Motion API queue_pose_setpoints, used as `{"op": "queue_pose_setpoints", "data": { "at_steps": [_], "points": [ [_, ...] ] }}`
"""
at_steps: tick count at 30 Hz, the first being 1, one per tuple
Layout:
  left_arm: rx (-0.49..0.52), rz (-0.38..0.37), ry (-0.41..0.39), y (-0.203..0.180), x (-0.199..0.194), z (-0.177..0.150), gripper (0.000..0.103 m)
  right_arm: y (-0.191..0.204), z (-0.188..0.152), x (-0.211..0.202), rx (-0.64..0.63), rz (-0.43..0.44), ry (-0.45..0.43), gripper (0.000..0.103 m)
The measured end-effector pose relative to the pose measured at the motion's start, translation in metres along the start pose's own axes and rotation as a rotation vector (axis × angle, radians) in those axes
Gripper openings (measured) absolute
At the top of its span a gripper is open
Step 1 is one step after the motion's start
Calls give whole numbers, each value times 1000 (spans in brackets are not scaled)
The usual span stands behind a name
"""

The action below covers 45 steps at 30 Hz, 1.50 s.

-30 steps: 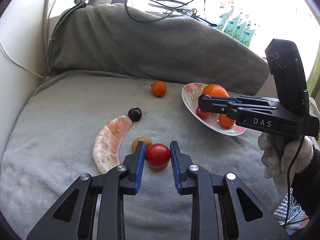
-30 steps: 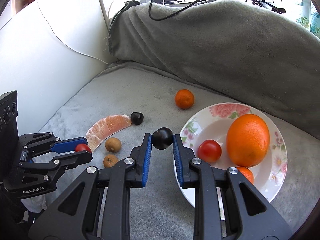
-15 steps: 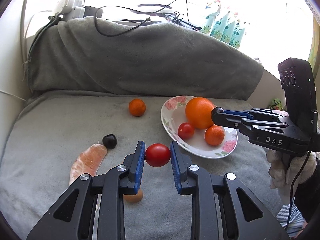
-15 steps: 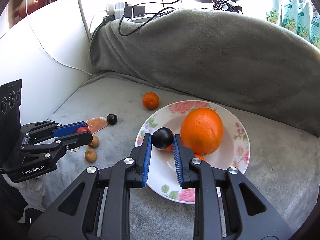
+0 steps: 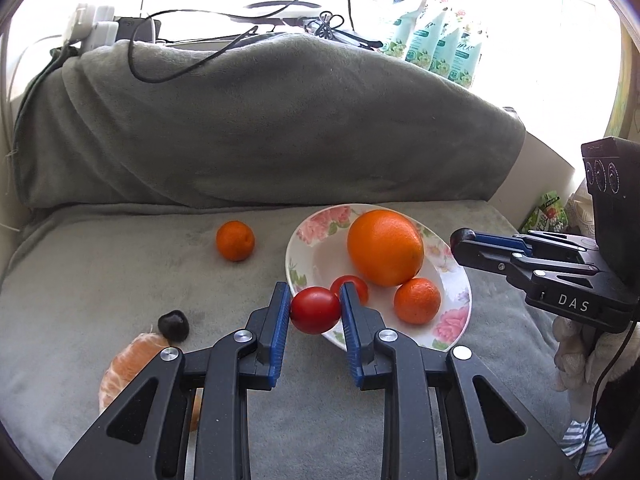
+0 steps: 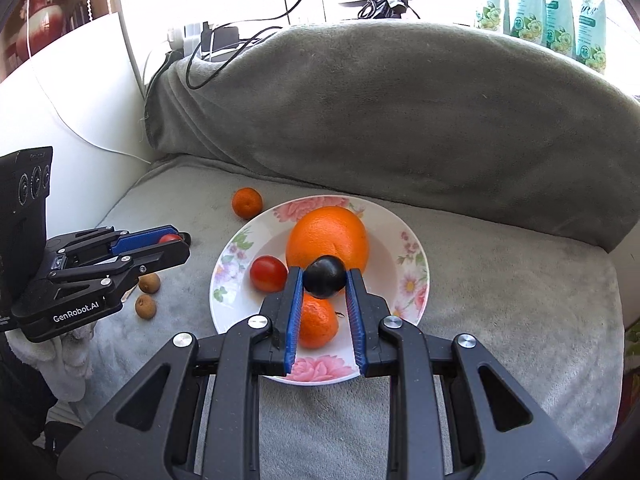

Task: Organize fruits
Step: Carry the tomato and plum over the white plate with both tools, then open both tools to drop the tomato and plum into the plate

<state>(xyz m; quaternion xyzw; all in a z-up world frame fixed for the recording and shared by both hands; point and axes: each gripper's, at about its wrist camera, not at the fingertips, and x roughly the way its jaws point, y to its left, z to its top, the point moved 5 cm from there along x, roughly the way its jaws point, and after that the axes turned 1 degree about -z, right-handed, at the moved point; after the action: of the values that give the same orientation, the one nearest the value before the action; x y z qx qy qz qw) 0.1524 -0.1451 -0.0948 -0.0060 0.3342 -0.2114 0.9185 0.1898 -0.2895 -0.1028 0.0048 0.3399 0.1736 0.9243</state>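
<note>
Two tools were in play, each pinching one small fruit. Left tool (image 5: 315, 307): pads pressed on a red tomato (image 5: 315, 309), carried at the near rim of the floral plate (image 5: 456, 312), not yet set down. Right tool (image 6: 323, 280): pads pressed on a dark plum (image 6: 324, 276), held above the plate's middle, in front of the large orange (image 6: 327, 236). Already on the plate: the large orange, a second tomato (image 6: 267, 273) and a small mandarin (image 6: 317, 320) partly hidden behind the right tool's fingers. Left on the grey blanket (image 5: 120, 276): one mandarin (image 5: 235, 240) beyond the plate's rim, a second dark plum (image 5: 173, 324), a peeled citrus segment (image 5: 132, 364), and two small brown fruits (image 6: 149, 282) just beside the left tool in the right wrist view. Judged progress: roughly midway; three pieces plated, two in transit, five loose. Orientation: the held tomato sat slightly oval, its long axis running across from pad to pad; the plum appeared near round, no clear axis or stem direction discernible. The citrus segment's long axis ran away from the left camera toward the loose plum, its far end close to that fruit. Both tools pointed downward toward the plate, well apart from one another.
</note>
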Motion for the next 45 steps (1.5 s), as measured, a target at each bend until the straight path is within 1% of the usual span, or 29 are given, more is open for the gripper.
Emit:
{"op": "queue_pose_setpoints", "data": {
  "at_steps": [6, 13, 29, 30, 31, 32, 33, 34, 36, 38, 40, 41, 43, 45],
  "points": [
    [17, 3, 9, -5, 16, 9, 24, -13, -1, 4, 20, -10, 4, 23],
    [38, 8, 22, -10, 33, 16, 24, -18, -3, 12, 28, -11, 19, 23],
    [51, 4, 27, -13, 38, 22, 24, -22, -6, 14, 36, -12, 24, 23],
    [52, 5, 27, -13, 37, 22, 24, -22, -6, 13, 36, -14, 23, 26],
    [52, 5, 26, -13, 36, 22, 30, -22, -6, 13, 36, -17, 19, 36],
    [52, 6, 24, -13, 36, 23, 33, -23, -6, 11, 38, -22, 13, 43],
    [52, 5, 23, -14, 36, 23, 36, -23, -6, 9, 39, -25, 4, 55],
    [52, 5, 22, -14, 35, 24, 36, -23, -5, 8, 40, -24, -2, 58],
    [52, 8, 21, -14, 35, 25, 37, -23, -5, 6, 39, -23, -3, 58],
    [50, 8, 18, -14, 34, 26, 44, -23, -4, 5, 34, -26, -3, 60],
    [46, 11, 10, -14, 32, 27, 54, -22, -4, 4, 30, -32, -7, 67],
    [45, 11, 6, -14, 31, 28, 56, -22, -4, 4, 30, -35, -10, 69],
    [43, 15, -5, -13, 27, 29, 67, -21, -3, 2, 28, -39, -19, 77],
    [47, 18, -15, -13, 24, 30, 71, -20, -3, 0, 26, -40, -24, 79]
  ]
}}
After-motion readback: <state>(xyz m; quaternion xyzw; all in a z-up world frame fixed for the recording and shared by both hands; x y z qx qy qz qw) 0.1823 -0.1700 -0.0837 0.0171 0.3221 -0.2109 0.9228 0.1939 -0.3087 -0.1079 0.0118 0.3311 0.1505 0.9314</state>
